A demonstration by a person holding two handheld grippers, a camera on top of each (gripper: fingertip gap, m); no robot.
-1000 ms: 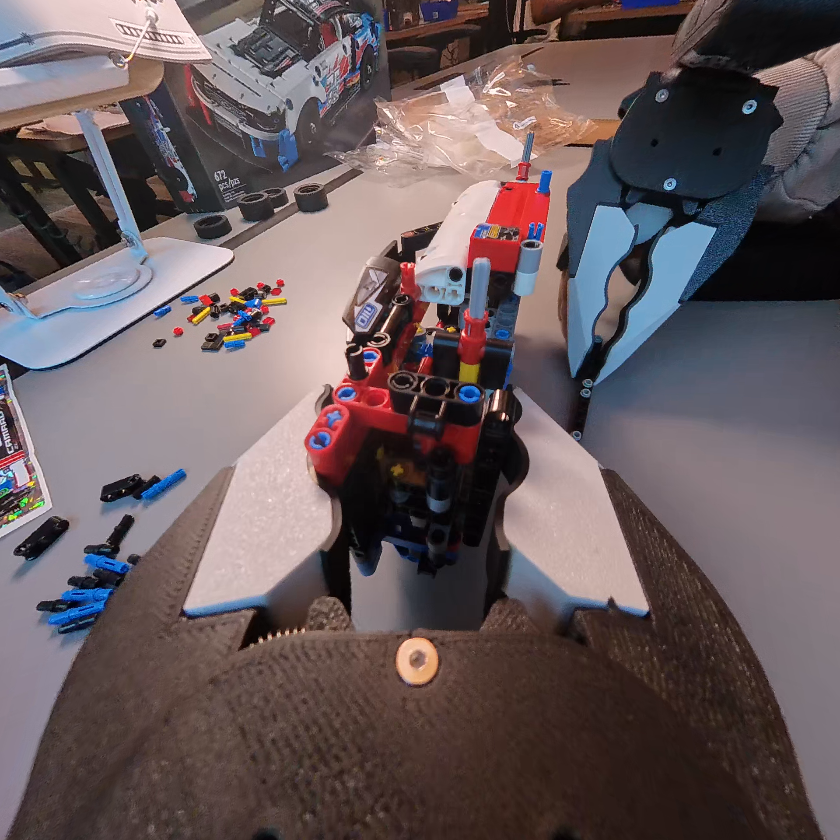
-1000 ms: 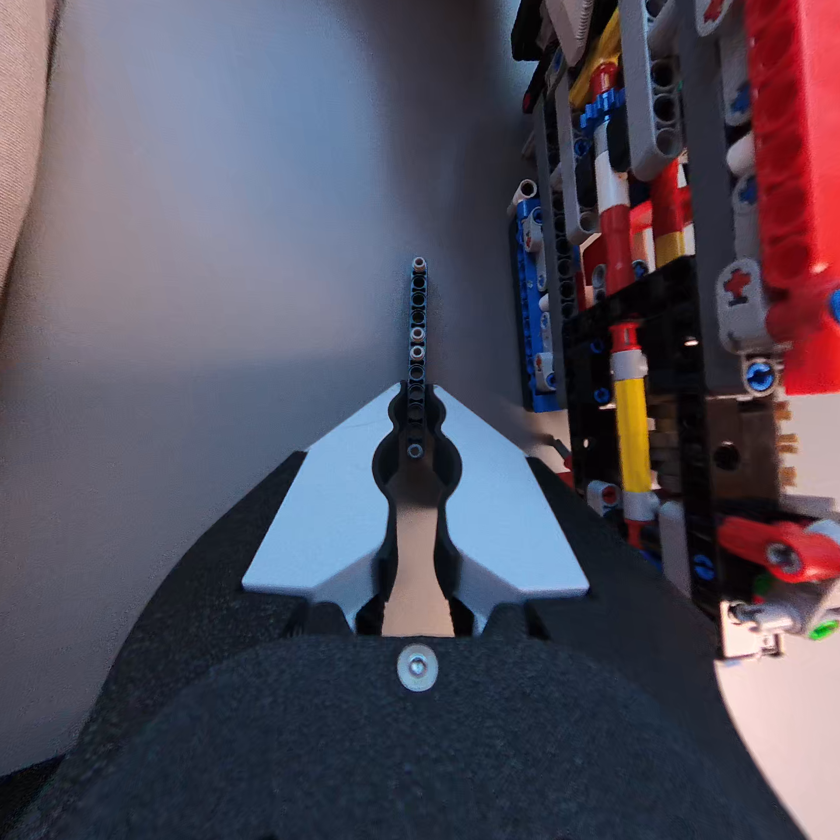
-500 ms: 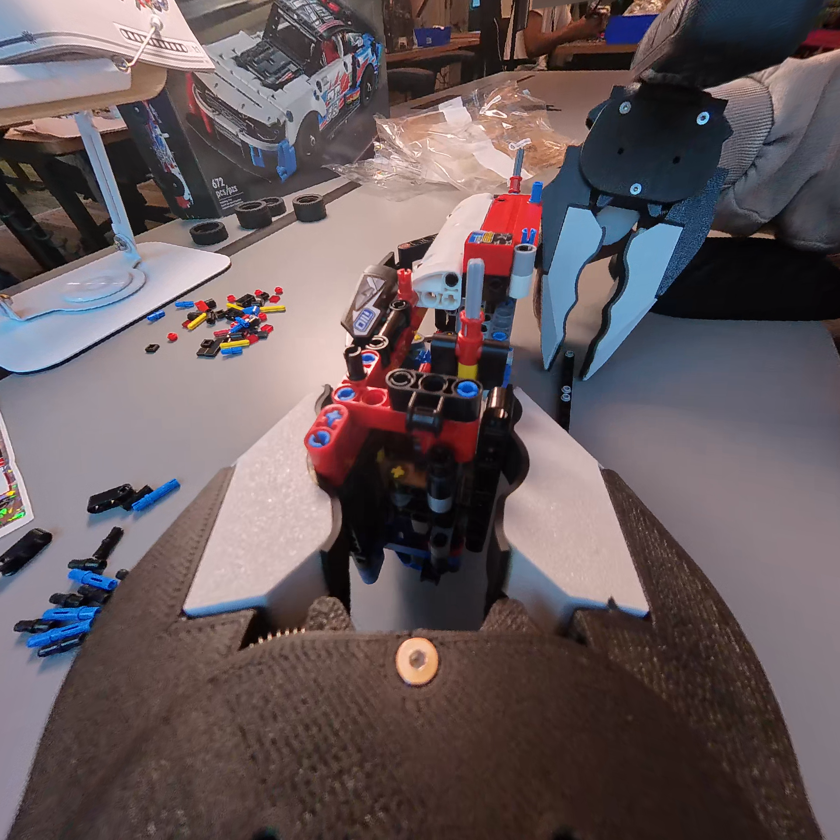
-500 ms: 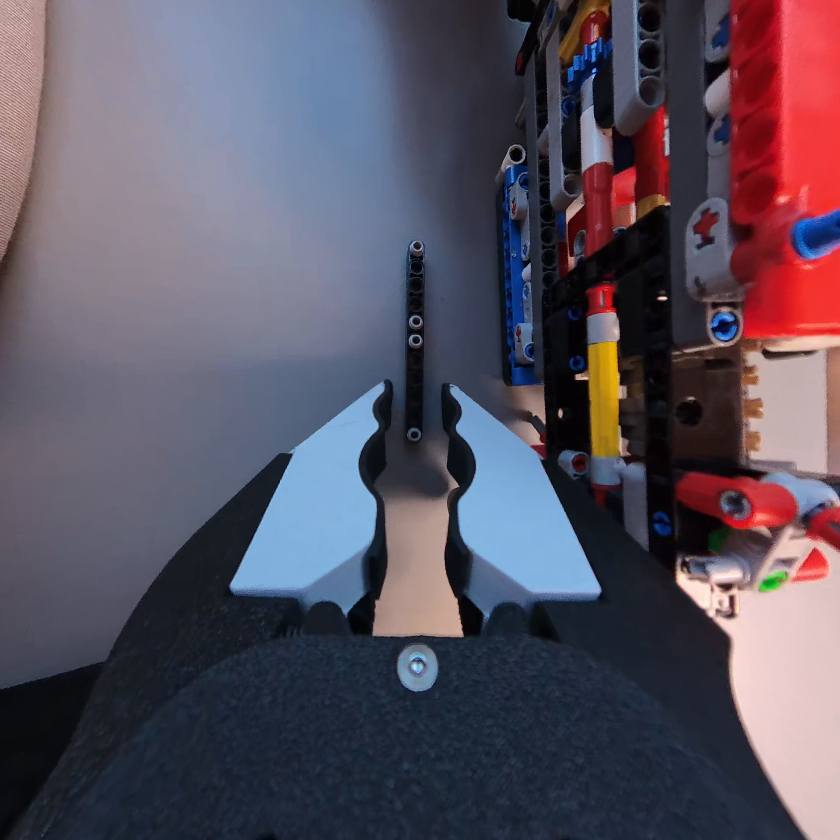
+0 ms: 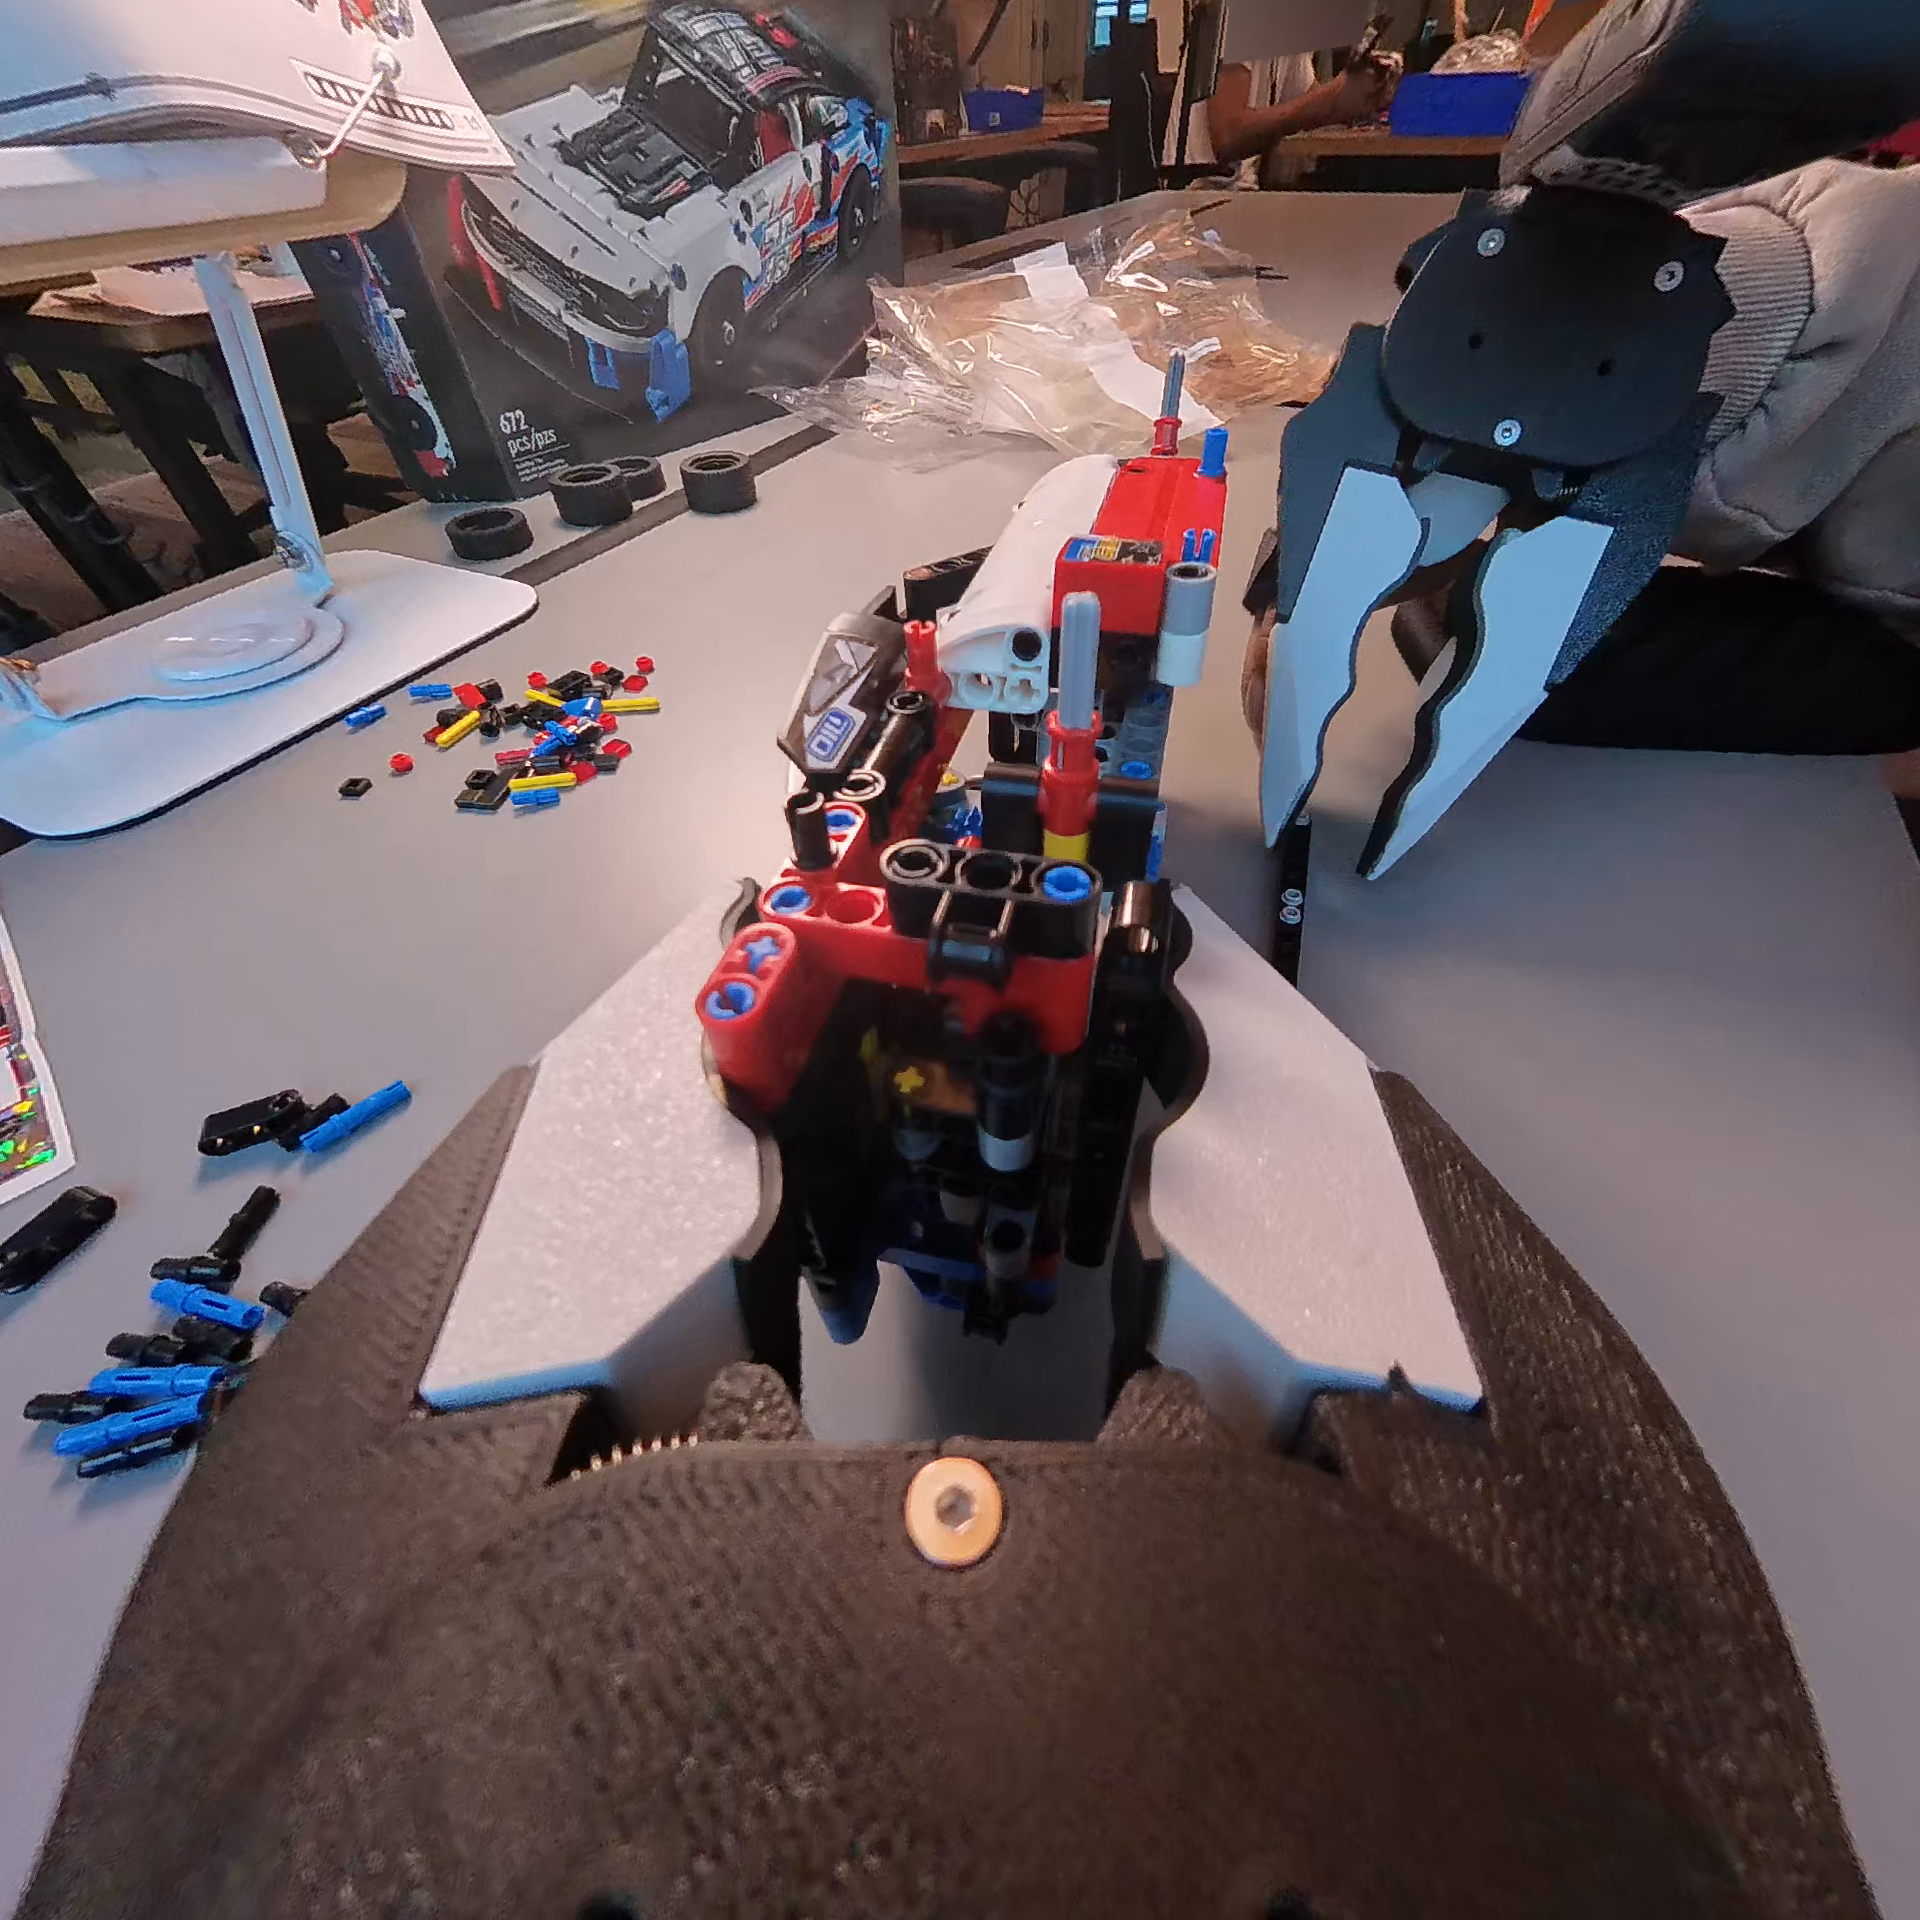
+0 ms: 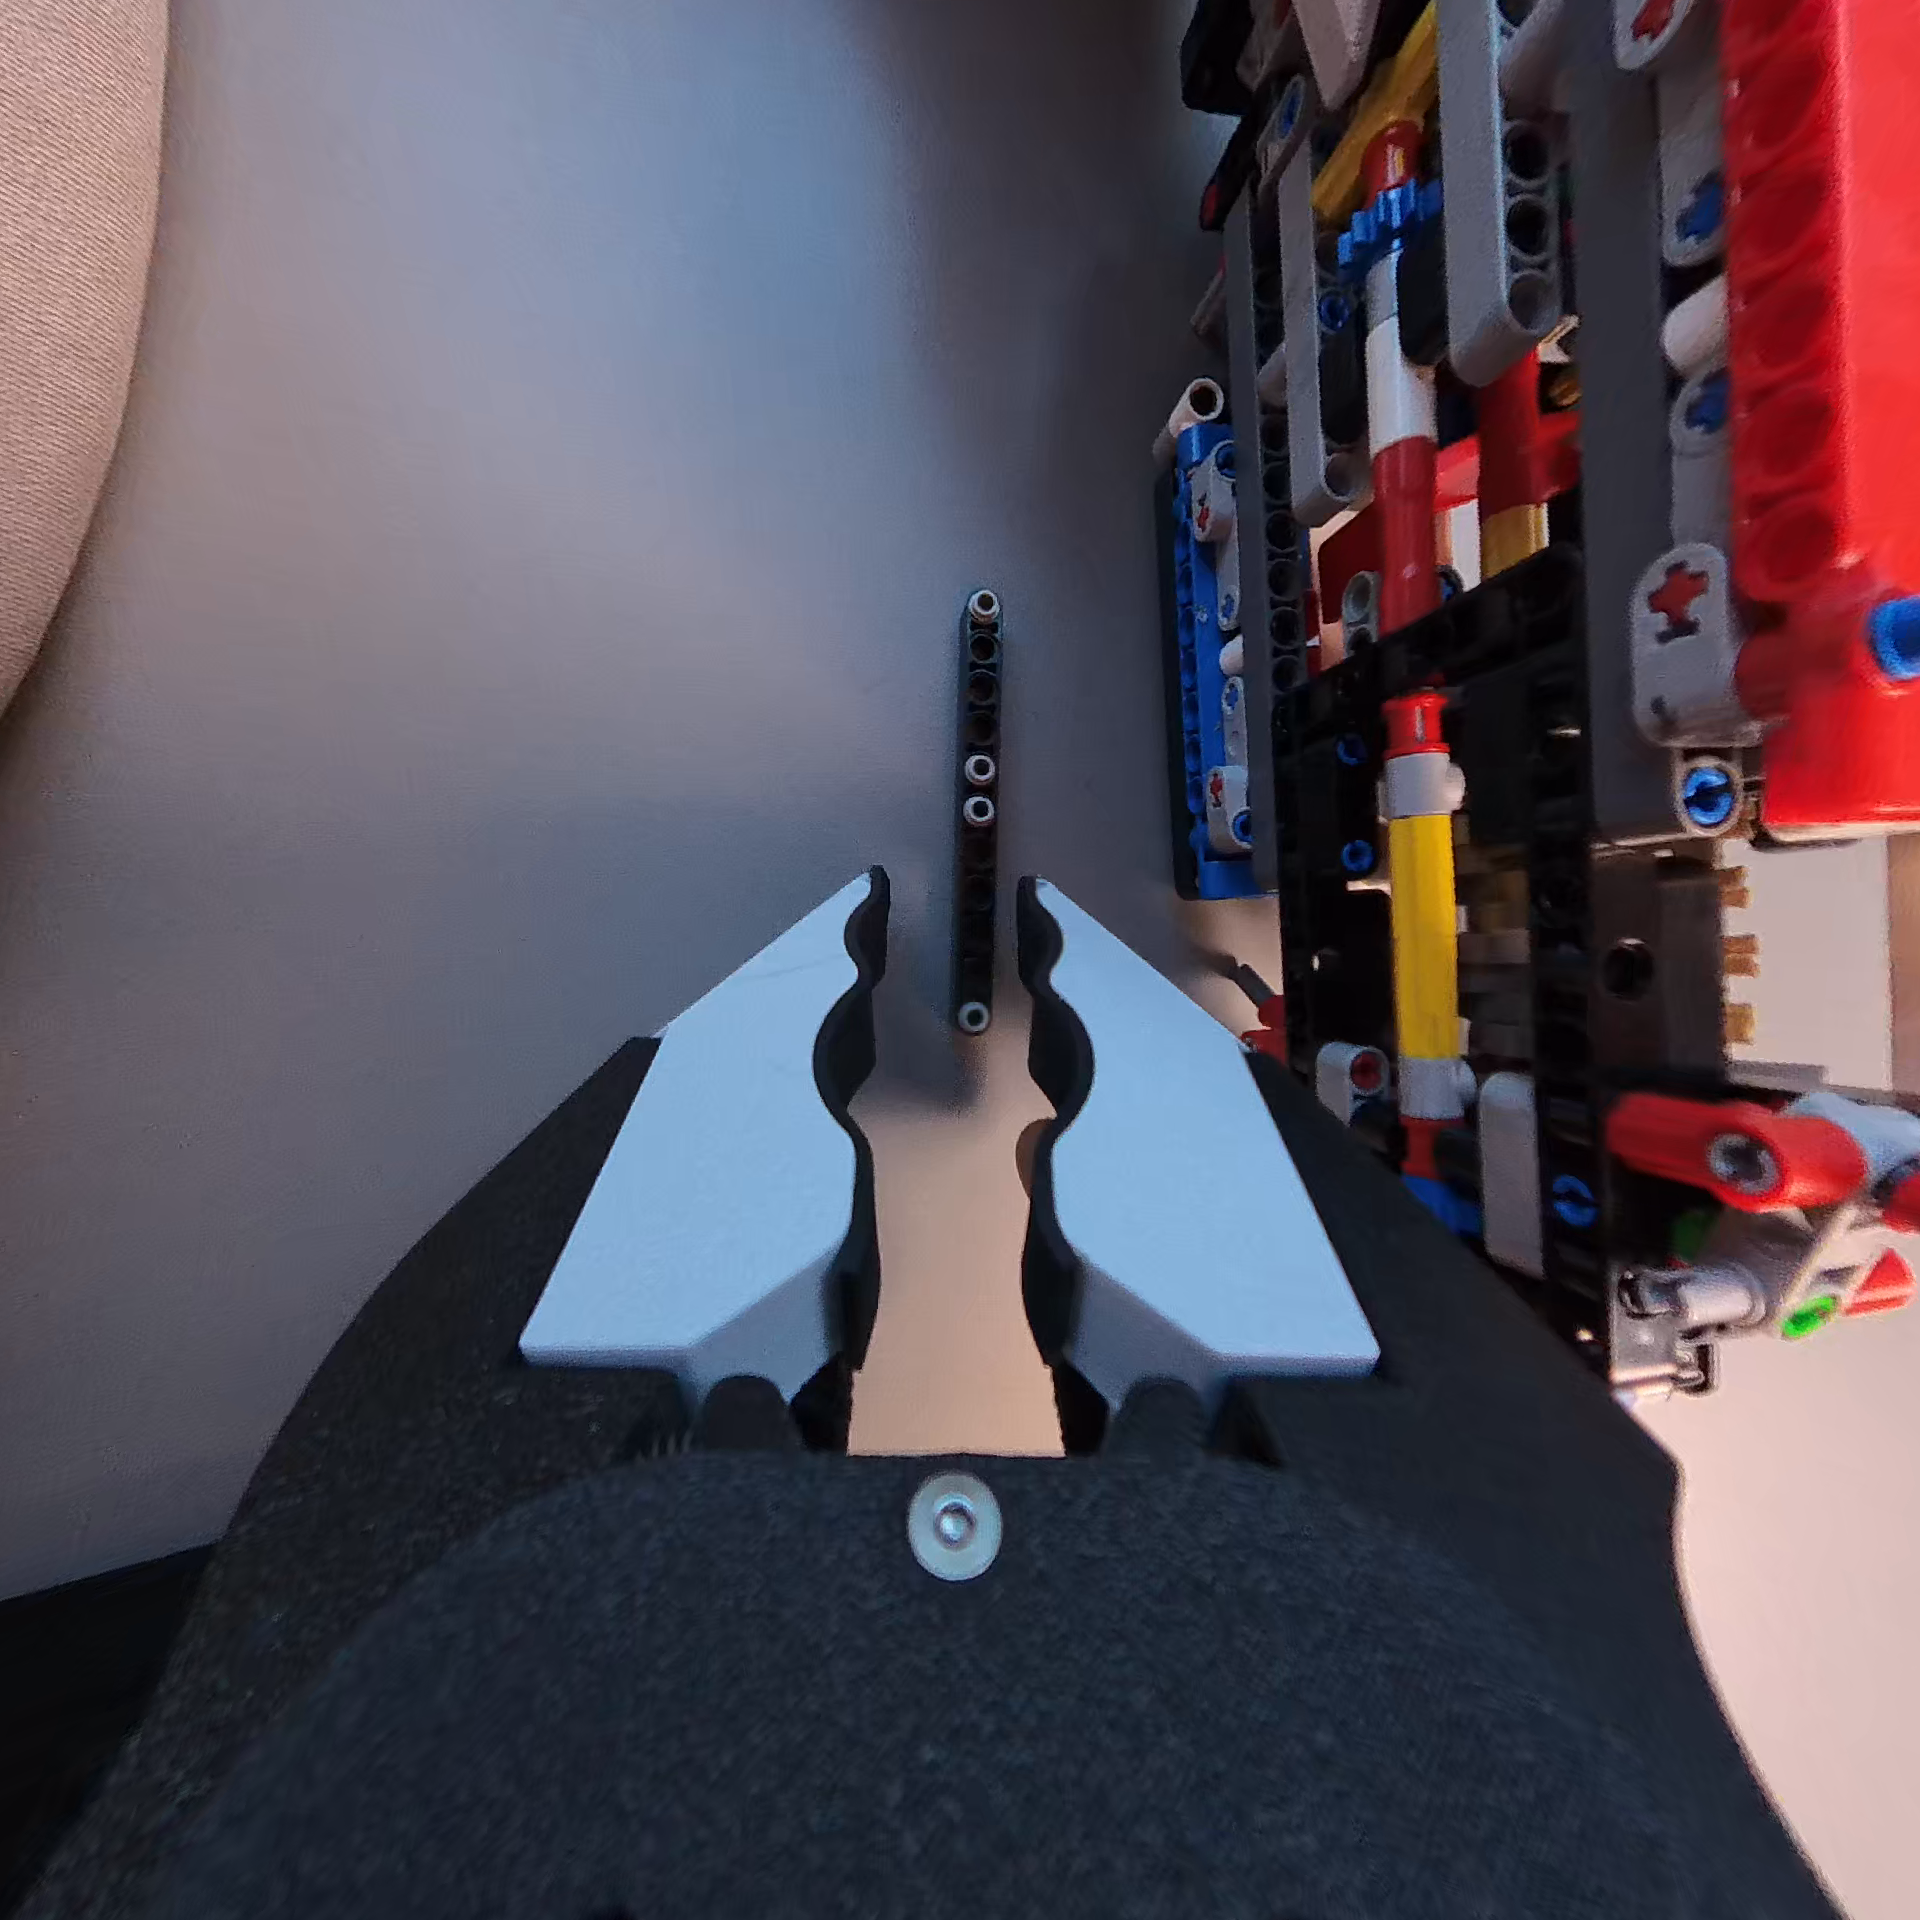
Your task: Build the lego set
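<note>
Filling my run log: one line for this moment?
left gripper: shut on car chassis | right gripper: open, astride black beam | beam on table

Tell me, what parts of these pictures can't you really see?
- Lego car, left wrist view: its near lower end is hidden between the left gripper fingers.
- Lego car, right wrist view: cut off by the right and top edges.
- Black beam, left wrist view: mostly hidden behind the left gripper's finger and the car.
- Small loose pieces, left wrist view: too small to tell shapes.
- Right gripper: open over the beam; contact unclear.
</note>
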